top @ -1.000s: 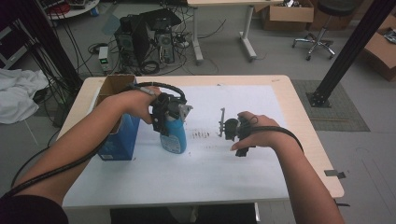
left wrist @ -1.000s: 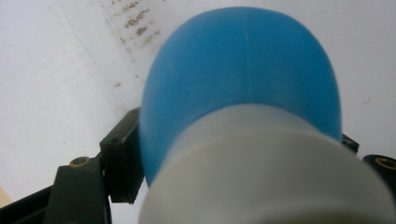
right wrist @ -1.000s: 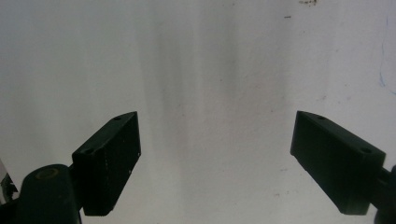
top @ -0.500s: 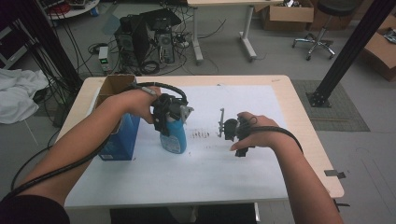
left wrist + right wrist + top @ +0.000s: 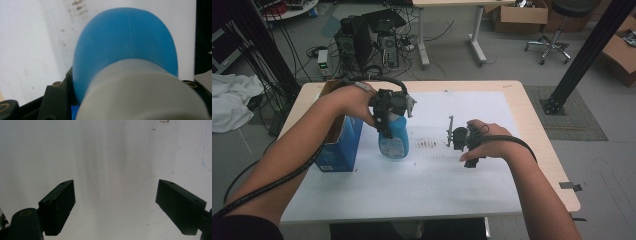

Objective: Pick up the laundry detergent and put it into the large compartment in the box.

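Progress, as judged: the blue bottle (image 5: pixel 393 140) is out of the blue cardboard box (image 5: pixel 337 142) and upright on the white table sheet (image 5: pixel 437 190), just beside the box's right wall. It looks set down or nearly so; whether its base bears full weight cannot be told. Left to do, presumably: let go of the bottle and clear the hand.

Left gripper (image 5: pixel 388 112): sits over the bottle's top in the high view. In the left gripper view the white cap (image 5: pixel 147 95) and blue shoulder (image 5: pixel 125 40) lie right up against the camera, with black jaw parts on either side of the neck. Jaws read as closed on the bottle near the cap; actual contact points are hidden behind the cap.

Right gripper (image 5: pixel 457 137): held low over bare sheet to the right of the bottle, well apart from it. Right gripper view shows both black jaws spread wide, nothing between them, nothing touched (image 5: pixel 115 202).

Sheet has a patch of dark smudges (image 5: pixel 427 144) between bottle and right gripper. Bottle stands straight, no tilt seen.
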Tool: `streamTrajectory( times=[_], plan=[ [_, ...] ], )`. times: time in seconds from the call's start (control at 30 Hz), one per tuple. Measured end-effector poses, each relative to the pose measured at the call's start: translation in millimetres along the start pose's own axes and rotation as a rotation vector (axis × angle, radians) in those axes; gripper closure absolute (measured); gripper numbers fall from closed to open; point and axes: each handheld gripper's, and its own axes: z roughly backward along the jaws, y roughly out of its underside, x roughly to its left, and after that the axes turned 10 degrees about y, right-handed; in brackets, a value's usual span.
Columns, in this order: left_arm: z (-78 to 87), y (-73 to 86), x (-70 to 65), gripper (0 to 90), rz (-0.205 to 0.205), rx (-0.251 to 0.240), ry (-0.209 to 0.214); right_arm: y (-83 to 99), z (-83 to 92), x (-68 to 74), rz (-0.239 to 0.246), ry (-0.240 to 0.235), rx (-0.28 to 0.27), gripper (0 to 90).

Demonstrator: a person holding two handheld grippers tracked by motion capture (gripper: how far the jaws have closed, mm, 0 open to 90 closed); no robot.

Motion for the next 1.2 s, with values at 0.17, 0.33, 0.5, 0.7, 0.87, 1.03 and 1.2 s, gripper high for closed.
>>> streamTrajectory(
  times=[0.17,0.33,0.5,0.7,0.87,1.03,1.2],
  plan=[
    [9.7,2.1,-5.3,40.6,0.066,0.006,-0.008,-1.0,0.5,-0.5,0.009,0.006,-0.012,16.2],
    [24.4,7.0,-6.5,40.6,0.22,-0.028,-0.027,-2.4,0.7,-0.7,0.018,0.01,-0.018,16.2],
    [42.1,12.1,-8.3,40.6,0.36,-0.061,-0.047,-2.7,3.3,-0.6,0.03,0.009,-0.025,16.2],
    [64.9,16.8,-10.9,40.7,0.487,-0.115,-0.053,-7.9,0.1,0.4,0.044,0.011,-0.018,16.3],
    [83.8,24.0,-11.3,40.7,0.603,-0.165,-0.022,-11.5,2.0,-0.4,0.057,0.013,-0.015,16.3],
    [107.7,37.6,-9.2,40.6,0.771,-0.218,0.001,-14.3,3.9,-0.5,0.062,0.014,-0.015,16.2],
    [117.1,49.0,-6.2,40.6,0.908,-0.215,0.037,-14.5,3.7,0.2,0.071,0.014,-0.01,16.3]
  ],
)
